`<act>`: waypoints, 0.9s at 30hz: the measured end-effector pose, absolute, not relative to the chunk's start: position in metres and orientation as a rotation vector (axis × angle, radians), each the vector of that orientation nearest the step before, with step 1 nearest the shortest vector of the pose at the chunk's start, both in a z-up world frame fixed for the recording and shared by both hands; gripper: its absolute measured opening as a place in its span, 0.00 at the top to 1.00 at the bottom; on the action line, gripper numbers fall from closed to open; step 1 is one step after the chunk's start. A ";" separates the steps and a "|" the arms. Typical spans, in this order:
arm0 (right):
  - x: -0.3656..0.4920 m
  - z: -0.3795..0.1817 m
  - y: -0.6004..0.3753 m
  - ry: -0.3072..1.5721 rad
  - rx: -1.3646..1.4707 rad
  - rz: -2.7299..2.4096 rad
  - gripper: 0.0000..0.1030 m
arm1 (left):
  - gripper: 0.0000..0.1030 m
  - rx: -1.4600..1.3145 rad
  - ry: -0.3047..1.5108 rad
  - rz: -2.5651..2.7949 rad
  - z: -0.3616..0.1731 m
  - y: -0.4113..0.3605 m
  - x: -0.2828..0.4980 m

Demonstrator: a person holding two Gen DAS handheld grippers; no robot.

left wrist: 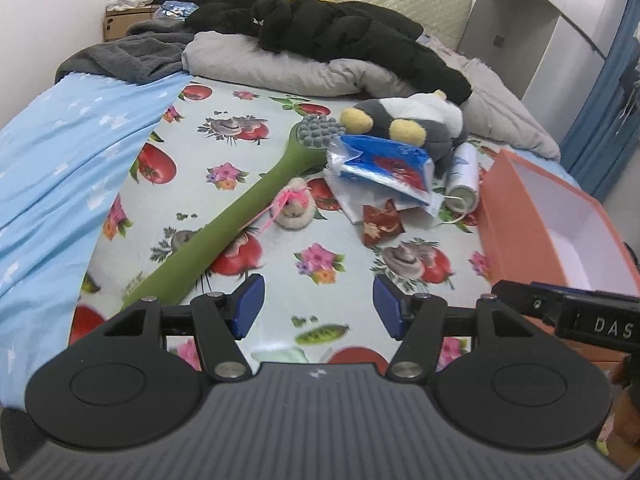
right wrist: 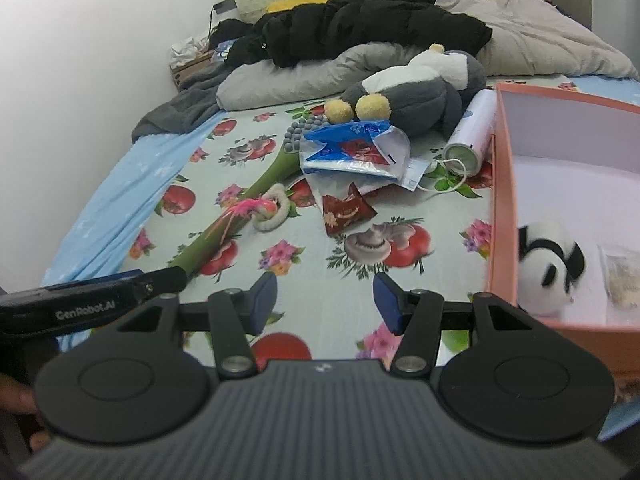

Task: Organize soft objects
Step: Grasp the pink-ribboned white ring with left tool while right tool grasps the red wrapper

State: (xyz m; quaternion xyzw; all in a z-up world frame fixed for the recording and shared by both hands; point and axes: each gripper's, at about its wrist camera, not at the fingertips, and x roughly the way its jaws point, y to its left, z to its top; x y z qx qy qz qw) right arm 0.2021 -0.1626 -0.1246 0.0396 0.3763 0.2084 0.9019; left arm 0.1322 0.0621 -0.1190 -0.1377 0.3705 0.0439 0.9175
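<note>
A grey and white penguin plush (left wrist: 416, 120) (right wrist: 416, 84) lies at the far side of the floral sheet. A small fluffy toy with a pink ribbon (left wrist: 294, 204) (right wrist: 272, 210) rests against a green massage stick (left wrist: 240, 216) (right wrist: 240, 208). A small red pouch (left wrist: 378, 226) (right wrist: 344, 210) lies mid-bed. A panda plush (right wrist: 550, 268) and a small clear bag (right wrist: 622, 280) sit inside the orange box (left wrist: 516, 216) (right wrist: 500, 208). My left gripper (left wrist: 318, 308) and right gripper (right wrist: 324, 300) are open and empty above the near sheet.
A blue tissue pack (left wrist: 384, 170) (right wrist: 352, 152) and a white spray can (left wrist: 464, 178) (right wrist: 474, 136) lie near the penguin. Grey duvet (left wrist: 280, 64), black jacket (left wrist: 340, 36) and a blue blanket (left wrist: 60, 152) lie around the floral sheet (left wrist: 280, 264).
</note>
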 end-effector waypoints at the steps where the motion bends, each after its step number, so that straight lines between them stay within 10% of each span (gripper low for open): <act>1: 0.209 -0.127 -0.160 0.781 0.079 0.433 0.46 | 0.36 -0.277 0.765 0.091 -0.122 0.063 0.138; 27: 0.363 -0.209 -0.110 0.905 0.145 0.373 0.31 | 0.37 -0.096 0.844 -0.002 -0.212 0.099 0.315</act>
